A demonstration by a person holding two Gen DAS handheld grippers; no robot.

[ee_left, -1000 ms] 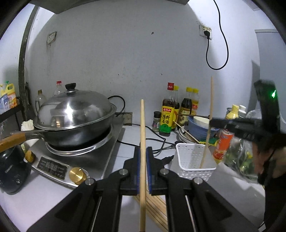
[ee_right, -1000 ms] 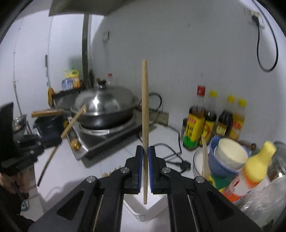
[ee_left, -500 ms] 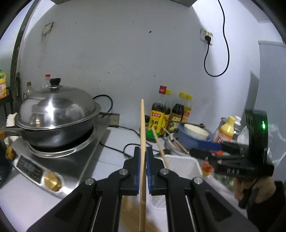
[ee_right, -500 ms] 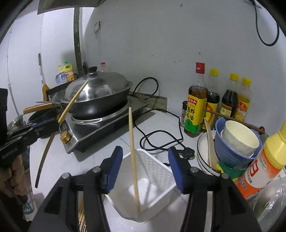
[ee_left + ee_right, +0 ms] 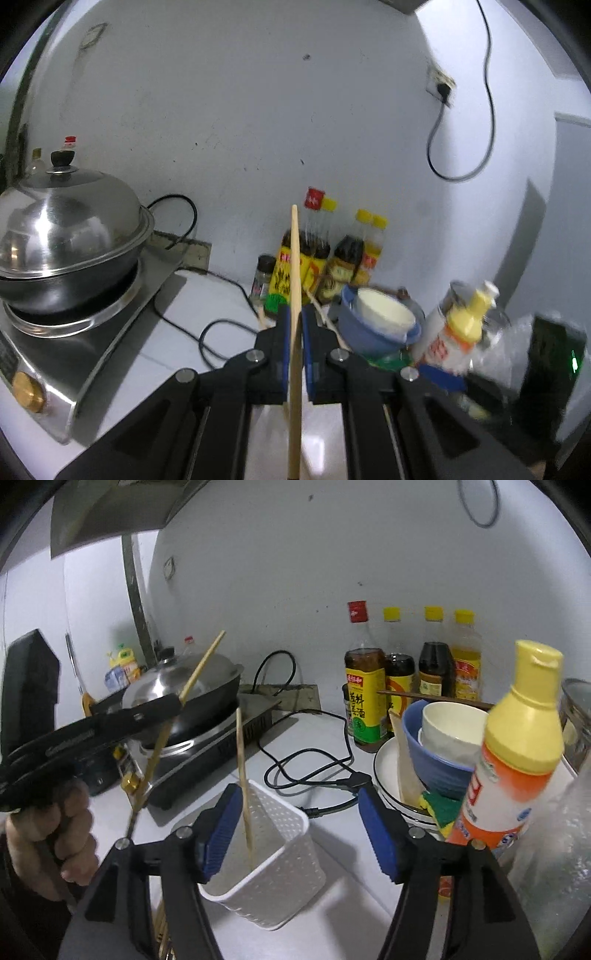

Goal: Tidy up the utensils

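Between my right gripper's (image 5: 295, 825) blue pads, 1 chopstick (image 5: 243, 782) stands loose in the white basket (image 5: 280, 864), leaning toward the left pad without either pad pressing on it. Those jaws have just been opening and now stand wide, so that stick is already delivered.

My left gripper (image 5: 294, 354) is shut tight on a 2nd chopstick (image 5: 294, 295), which runs upright through the pads, its tip above the jaws and its tail below them. From the right wrist view that stick crosses at a slant in front of the wok (image 5: 207, 686), with the person's hand (image 5: 55, 834) wrapped round the handle under it. I judge the next step is bringing it over the basket.

What worries me:
- The basket looks light and its mouth is narrow; a slanted entry could catch the rim and tip it, spilling the 1st stick.
- My open right jaws sit just above the basket, so both grippers could knock together if I don't back away.
- Beyond the right pad, the stacked bowls (image 5: 439, 746) and squeeze bottle (image 5: 517, 738) crowd close; a wide swing may topple them.
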